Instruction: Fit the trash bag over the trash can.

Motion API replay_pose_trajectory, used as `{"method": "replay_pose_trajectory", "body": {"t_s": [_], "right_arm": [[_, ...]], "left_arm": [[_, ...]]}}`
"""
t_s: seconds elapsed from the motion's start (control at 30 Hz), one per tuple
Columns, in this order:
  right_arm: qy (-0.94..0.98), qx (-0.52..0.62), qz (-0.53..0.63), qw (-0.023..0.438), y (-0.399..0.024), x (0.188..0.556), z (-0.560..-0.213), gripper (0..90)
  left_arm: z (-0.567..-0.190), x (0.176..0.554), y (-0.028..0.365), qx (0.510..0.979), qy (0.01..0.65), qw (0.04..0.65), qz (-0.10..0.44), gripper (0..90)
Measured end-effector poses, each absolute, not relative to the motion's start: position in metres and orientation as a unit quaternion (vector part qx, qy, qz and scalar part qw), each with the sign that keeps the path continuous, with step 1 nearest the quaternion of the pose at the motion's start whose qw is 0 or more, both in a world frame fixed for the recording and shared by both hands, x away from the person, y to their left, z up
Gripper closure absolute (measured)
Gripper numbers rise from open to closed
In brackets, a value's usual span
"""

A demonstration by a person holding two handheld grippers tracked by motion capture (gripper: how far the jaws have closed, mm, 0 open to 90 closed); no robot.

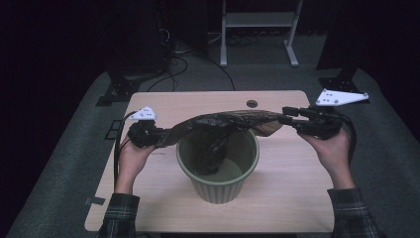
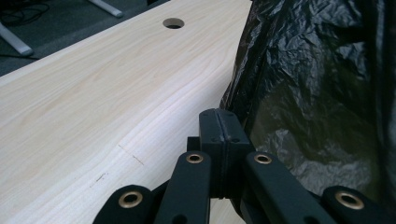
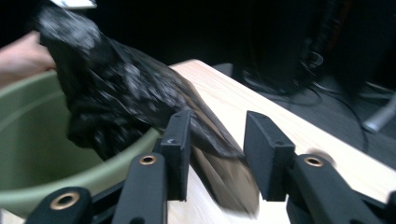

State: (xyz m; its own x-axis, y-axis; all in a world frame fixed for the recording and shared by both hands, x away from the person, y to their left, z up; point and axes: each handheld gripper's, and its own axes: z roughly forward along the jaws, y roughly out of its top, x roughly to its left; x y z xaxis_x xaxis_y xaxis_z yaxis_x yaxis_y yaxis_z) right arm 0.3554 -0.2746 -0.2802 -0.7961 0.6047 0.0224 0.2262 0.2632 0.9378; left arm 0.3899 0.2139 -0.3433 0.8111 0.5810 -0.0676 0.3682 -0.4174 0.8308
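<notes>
A crumpled black plastic bag (image 1: 223, 121) hangs stretched over a round green bin (image 1: 218, 191) in the middle of the wooden table (image 1: 297, 198). Part of the bag droops into the bin. My left gripper (image 1: 159, 136) is left of the bin, shut on the bag's left edge; in the left gripper view its jaws (image 2: 219, 126) are pressed together beside the bag (image 2: 317, 93). My right gripper (image 1: 287, 115), held above the table to the right of the bin, is open. In the right gripper view the bag's (image 3: 116, 93) other edge lies loose between its jaws (image 3: 219, 154), above the bin (image 3: 28, 140).
A cable hole (image 1: 252, 104) sits in the table near its far edge. Beyond the table are a white frame's legs (image 1: 257, 29), black stands and cables on a grey floor. Bare tabletop (image 2: 116, 93) lies left of the bag in the left gripper view.
</notes>
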Motion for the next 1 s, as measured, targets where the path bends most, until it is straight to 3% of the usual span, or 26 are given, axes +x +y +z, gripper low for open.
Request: {"method": "replay_pose_trajectory", "body": {"t_s": [0.33, 0.53, 1.0], "right_arm": [[0.787, 0.240, 0.553, 0.133, -0.237, 0.378, -0.266, 59.1], [0.805, 0.231, 0.536, 0.110, -0.235, 0.378, -0.281, 90.0], [0.808, 0.191, 0.552, 0.082, -0.253, 0.303, -0.320, 90.0]], "left_arm": [[-0.341, 0.390, 0.214, 0.835, 0.281, 0.459, 0.115, 89.9], [-0.341, 0.389, 0.212, 0.837, 0.278, 0.458, 0.114, 89.9], [-0.343, 0.384, 0.214, 0.836, 0.278, 0.460, 0.114, 89.9]]}}
